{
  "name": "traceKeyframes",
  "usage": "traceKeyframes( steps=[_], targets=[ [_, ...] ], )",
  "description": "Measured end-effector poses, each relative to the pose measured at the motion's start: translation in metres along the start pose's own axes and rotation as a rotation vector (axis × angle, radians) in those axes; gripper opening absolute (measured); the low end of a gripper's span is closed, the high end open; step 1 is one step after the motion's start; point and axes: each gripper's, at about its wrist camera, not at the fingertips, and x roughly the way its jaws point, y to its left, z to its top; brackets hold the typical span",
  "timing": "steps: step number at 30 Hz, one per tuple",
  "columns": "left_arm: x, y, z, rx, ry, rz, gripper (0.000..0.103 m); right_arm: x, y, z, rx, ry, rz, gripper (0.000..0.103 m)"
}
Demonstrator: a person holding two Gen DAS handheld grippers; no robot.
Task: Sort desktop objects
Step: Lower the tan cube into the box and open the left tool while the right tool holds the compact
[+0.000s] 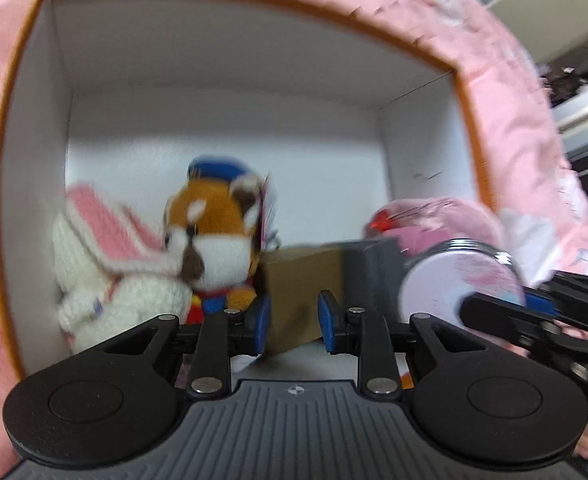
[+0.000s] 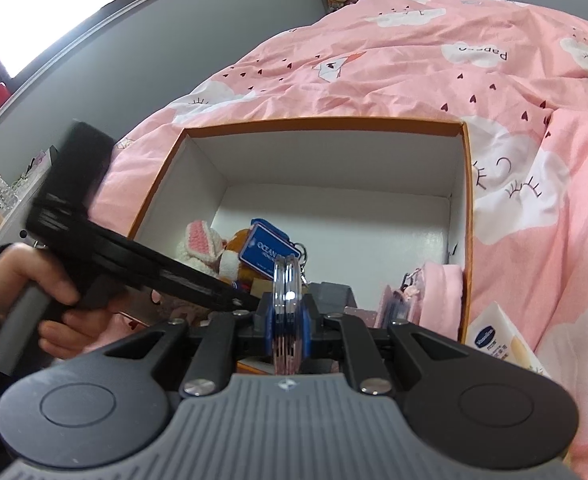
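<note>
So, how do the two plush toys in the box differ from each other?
The white bunny plush has white fur and a long pink-lined ear; the fox plush is orange-brown with a white muzzle. The fox plush wears a blue cap, the bunny none. The bunny sits nearer the box wall. Both lie inside, touching.

Matt white card lines the orange-edged box (image 2: 459, 184); fuzzy plush fox (image 1: 214, 232) and knitted rabbit (image 1: 106, 276) inside, near left. Glossy chrome-rimmed round mirror (image 2: 288, 280). Soft pink cotton bedspread (image 2: 413, 60).

Left tongs (image 1: 292, 317) parted, seemingly empty, right tongs (image 2: 289, 322) clamped, both angled down
</note>
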Motion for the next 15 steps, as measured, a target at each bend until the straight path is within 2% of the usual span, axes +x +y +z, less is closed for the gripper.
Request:
traceKeyframes(
  steps=[3, 8, 12, 15],
  targets=[
    [-0.011, -0.013, 0.008, 0.112, -0.074, 0.039, 0.031, 0.000, 0.000, 0.004, -0.001, -0.007, -0.005, 0.015],
    [0.007, -0.034, 0.017, 0.259, -0.052, 0.086, 0.022, 0.003, 0.002, 0.008, -0.006, -0.009, -0.004, 0.015],
    [0.030, -0.035, 0.017, 0.273, 0.006, 0.095, 0.019, 0.004, 0.002, 0.009, -0.020, -0.007, -0.036, 0.015],
    [0.035, -0.028, 0.017, 0.253, 0.018, 0.082, 0.019, 0.005, -0.001, 0.010, -0.012, -0.004, -0.038, 0.015]
  ],
)
